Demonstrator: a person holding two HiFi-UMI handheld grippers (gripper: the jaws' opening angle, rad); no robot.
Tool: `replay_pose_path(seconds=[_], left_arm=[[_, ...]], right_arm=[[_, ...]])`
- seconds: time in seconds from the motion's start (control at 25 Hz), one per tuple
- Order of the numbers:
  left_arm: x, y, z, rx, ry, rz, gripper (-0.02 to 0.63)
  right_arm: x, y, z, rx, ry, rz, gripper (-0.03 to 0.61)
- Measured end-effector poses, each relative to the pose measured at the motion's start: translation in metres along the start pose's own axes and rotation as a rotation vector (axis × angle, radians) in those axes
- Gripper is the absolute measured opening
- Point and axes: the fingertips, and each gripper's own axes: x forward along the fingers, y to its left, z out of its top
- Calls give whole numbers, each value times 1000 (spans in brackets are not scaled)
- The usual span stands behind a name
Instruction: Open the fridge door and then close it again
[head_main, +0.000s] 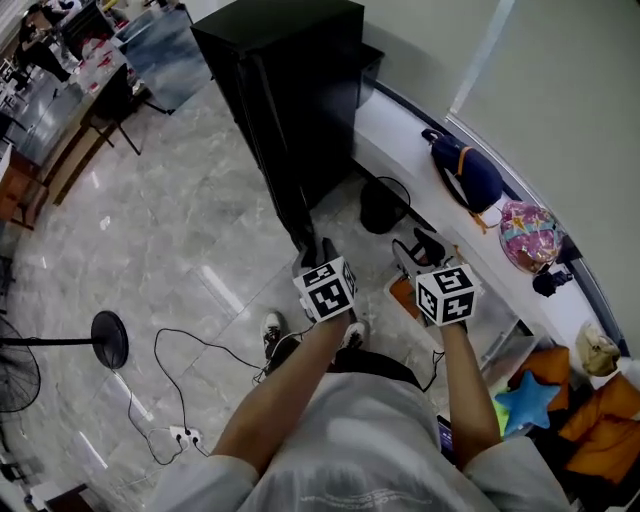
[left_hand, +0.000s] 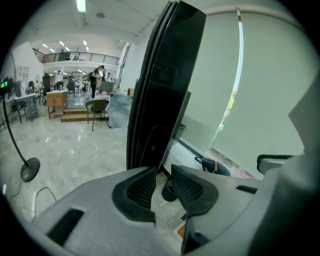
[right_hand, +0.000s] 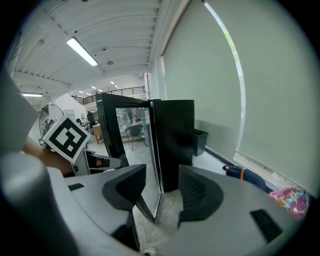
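The tall black fridge (head_main: 300, 90) stands against the white ledge. Its glass door (right_hand: 131, 145) is swung partly away from the body (right_hand: 175, 140). In the left gripper view the door's edge (left_hand: 165, 75) rises straight ahead. My left gripper (head_main: 318, 246) is close in front of the door's lower corner; its jaws (left_hand: 164, 182) are open with a narrow gap and nothing between them. My right gripper (head_main: 424, 250) is to the right, apart from the fridge. It stands open (right_hand: 162, 192), also with nothing between its fingers, and the door's bottom corner shows beyond the gap.
A black bin (head_main: 383, 205) sits on the floor right of the fridge. A dark backpack (head_main: 465, 170) and a colourful bag (head_main: 528, 235) lie on the ledge (head_main: 400, 125). A fan stand (head_main: 108, 340) and a power strip (head_main: 180, 435) with cable are at the left.
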Motion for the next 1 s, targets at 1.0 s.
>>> replay_pose_path(seconds=[1.0], left_arm=[[65,-126,-21,40,193,-278,108]], right_arm=[[-59,-93,-44,106,27,-201,196]])
